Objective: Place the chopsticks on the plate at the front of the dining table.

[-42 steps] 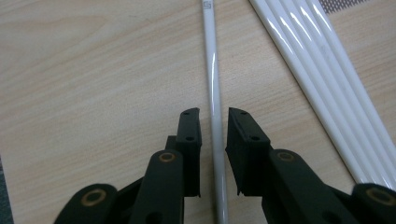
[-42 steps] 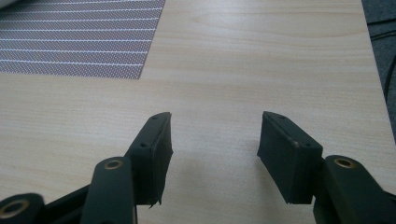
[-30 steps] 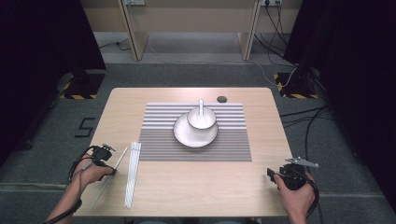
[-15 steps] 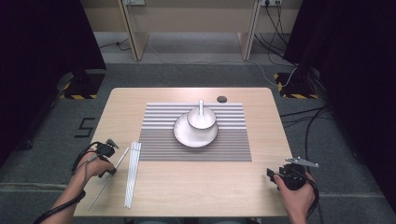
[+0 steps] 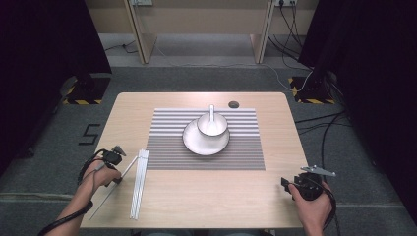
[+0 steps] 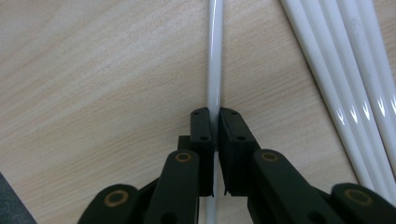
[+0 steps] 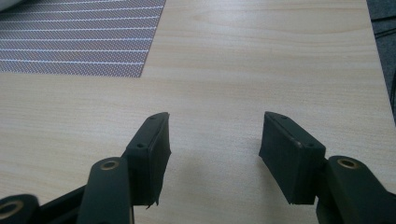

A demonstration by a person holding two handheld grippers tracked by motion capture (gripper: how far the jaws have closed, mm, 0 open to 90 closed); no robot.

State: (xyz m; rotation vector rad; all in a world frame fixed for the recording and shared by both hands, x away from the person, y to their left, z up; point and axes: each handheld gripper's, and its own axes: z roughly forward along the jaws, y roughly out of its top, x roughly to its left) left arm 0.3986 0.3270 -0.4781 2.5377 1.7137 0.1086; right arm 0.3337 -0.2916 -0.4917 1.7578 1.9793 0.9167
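Your left gripper (image 6: pixel 215 135) is pinching a single white chopstick (image 6: pixel 215 70) near the table's (image 5: pixel 206 201) left edge, just beside the other chopsticks (image 5: pixel 138 184); its jaws have just been closing. Your right gripper (image 7: pixel 212 149) is hanging spread over bare wood near the right front corner, well apart from the striped mat (image 5: pixel 167 147). Grey floor (image 5: pixel 59 142) is surrounding the table.

The high view looks steeply down on the pale wooden counter (image 5: pixel 206 196); both gripper views skim it closely, near its six o'clock edge.
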